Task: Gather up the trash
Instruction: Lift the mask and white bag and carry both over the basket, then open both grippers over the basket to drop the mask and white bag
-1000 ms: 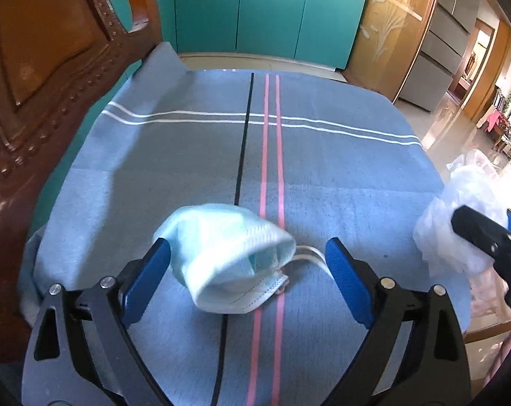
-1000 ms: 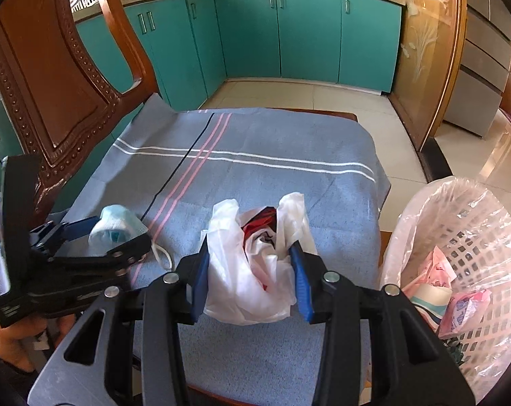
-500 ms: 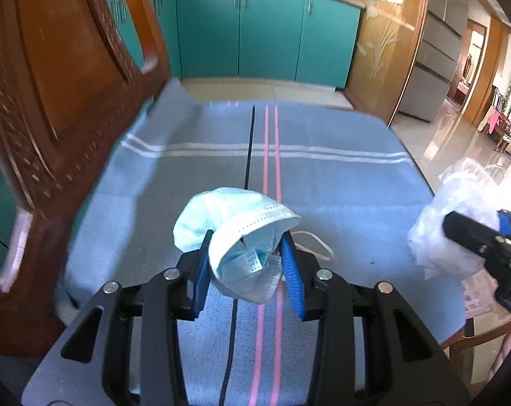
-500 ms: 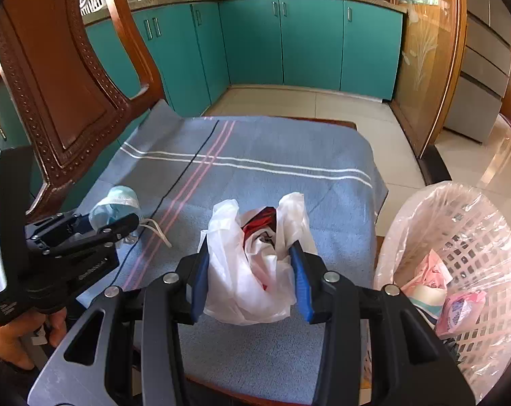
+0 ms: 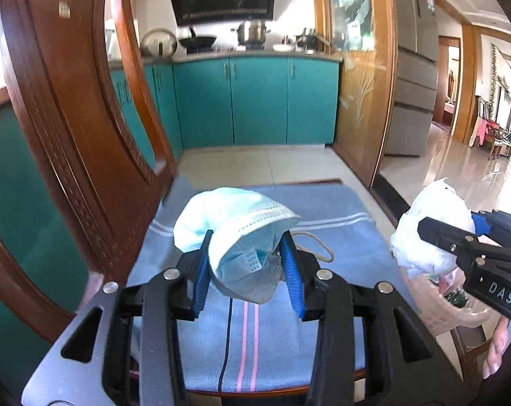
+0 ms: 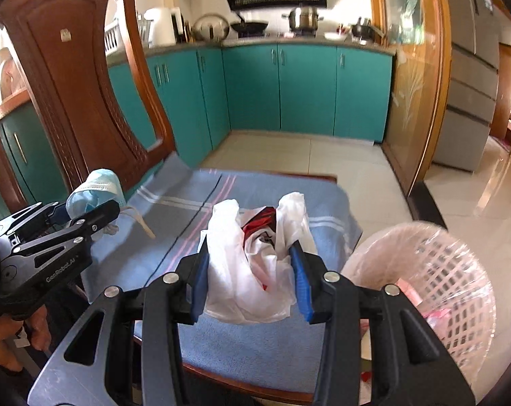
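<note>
My left gripper [image 5: 247, 270] is shut on a crumpled light-blue face mask [image 5: 241, 233] and holds it above the blue striped cloth [image 5: 336, 253] on the table; its ear loop hangs behind. The mask also shows in the right wrist view [image 6: 93, 193]. My right gripper [image 6: 252, 277] is shut on a white plastic bag [image 6: 252, 260] with red wrapping inside, held above the table's right part. The bag shows at the right in the left wrist view [image 5: 427, 233]. A white lattice trash basket [image 6: 434, 280] lined with clear plastic stands to the right of the table and holds some trash.
A carved wooden chair back [image 5: 69, 128] rises at the table's left side. Teal kitchen cabinets [image 6: 289, 91] and a tiled floor lie beyond. A glass door [image 6: 411, 84] and a grey fridge [image 6: 471, 67] stand at the right.
My left gripper closed on the mask and lifted it off the cloth. My right gripper rose with the bag. Both views now tilt up toward the kitchen.
</note>
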`<state>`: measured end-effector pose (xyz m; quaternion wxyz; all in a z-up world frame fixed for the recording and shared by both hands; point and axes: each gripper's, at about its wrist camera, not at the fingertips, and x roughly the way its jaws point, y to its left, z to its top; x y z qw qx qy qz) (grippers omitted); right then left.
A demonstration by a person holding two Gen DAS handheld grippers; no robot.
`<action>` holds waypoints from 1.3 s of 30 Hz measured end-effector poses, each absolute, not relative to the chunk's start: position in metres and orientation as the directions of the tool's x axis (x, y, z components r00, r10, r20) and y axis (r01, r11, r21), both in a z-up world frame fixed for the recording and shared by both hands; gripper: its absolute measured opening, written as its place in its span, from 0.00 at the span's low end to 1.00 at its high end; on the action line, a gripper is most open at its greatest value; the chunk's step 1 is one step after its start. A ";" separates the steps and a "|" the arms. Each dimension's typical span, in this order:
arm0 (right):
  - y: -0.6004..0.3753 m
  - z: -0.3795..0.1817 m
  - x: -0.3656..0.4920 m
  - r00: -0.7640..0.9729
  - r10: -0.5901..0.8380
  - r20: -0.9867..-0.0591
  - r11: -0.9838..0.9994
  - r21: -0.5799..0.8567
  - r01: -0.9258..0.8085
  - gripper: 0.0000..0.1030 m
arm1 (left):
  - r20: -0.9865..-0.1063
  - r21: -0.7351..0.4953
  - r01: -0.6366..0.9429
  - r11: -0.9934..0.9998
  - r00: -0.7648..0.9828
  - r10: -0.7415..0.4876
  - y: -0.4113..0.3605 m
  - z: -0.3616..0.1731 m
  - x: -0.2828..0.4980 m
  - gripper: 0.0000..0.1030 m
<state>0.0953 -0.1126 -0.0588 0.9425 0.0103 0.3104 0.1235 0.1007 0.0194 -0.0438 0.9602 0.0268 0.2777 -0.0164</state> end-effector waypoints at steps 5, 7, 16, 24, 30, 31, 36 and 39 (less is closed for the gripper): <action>-0.140 -0.042 0.078 0.820 0.228 -0.525 0.974 0.113 -0.199 0.41 | -0.475 0.061 0.073 0.995 0.879 -0.035 0.004 -0.021 0.084 0.39; -0.155 -0.037 0.072 0.835 0.210 -0.508 0.978 0.114 -0.176 0.41 | -0.468 0.059 0.098 0.993 0.882 -0.059 -0.006 -0.016 0.083 0.39; -0.244 -0.041 0.033 0.874 0.036 -0.485 0.990 0.139 0.036 0.41 | -0.491 0.025 0.325 0.946 0.828 -0.271 -0.085 -0.021 0.089 0.40; -0.307 -0.066 -0.001 0.859 -0.070 -0.507 0.966 0.182 0.186 0.41 | -0.605 -0.002 0.496 0.869 0.691 -0.396 -0.179 -0.064 0.112 0.40; -0.338 -0.085 -0.018 0.841 -0.114 -0.528 0.944 0.205 0.257 0.41 | -0.668 0.015 0.564 0.825 0.620 -0.411 -0.230 -0.094 0.123 0.43; -0.342 -0.089 -0.020 0.839 -0.118 -0.532 0.941 0.211 0.266 0.41 | -0.669 0.018 0.573 0.819 0.616 -0.416 -0.236 -0.096 0.125 0.44; -0.350 -0.098 -0.020 0.830 -0.121 -0.545 0.933 0.224 0.283 0.41 | -0.646 0.029 0.588 0.808 0.629 -0.434 -0.251 -0.093 0.123 0.71; -0.349 -0.099 -0.016 0.829 -0.114 -0.548 0.934 0.226 0.278 0.41 | -0.615 0.045 0.581 0.813 0.657 -0.436 -0.243 -0.084 0.119 0.78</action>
